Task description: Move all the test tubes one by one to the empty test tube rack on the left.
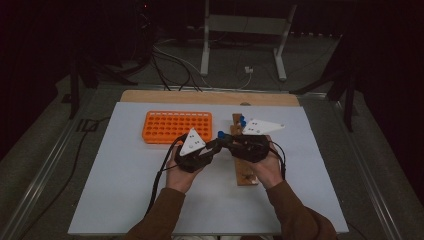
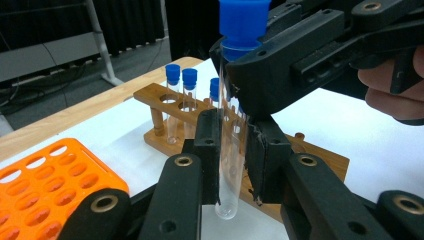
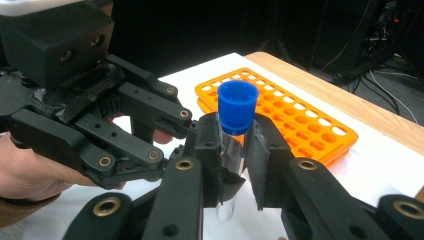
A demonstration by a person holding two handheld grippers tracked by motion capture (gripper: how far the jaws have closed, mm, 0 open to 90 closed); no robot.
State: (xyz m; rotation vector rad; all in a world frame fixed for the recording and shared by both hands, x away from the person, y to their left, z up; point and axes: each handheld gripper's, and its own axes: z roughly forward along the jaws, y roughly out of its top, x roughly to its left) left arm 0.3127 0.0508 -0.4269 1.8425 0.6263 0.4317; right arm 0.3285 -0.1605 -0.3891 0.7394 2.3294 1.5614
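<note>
both grippers are clenching one blue-capped test tube [image 2: 231, 150] above the table [image 1: 125, 190], right gripper [image 3: 232, 150] pinching just under the cap, left gripper [image 2: 232, 155] gripping lower on the glass, likely a hand-over toward the orange rack [image 1: 177, 126].

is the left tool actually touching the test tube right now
Touching. In the left gripper view, the left tool has both pads pressed against the glass of the test tube, lower down than the right tool.
</note>
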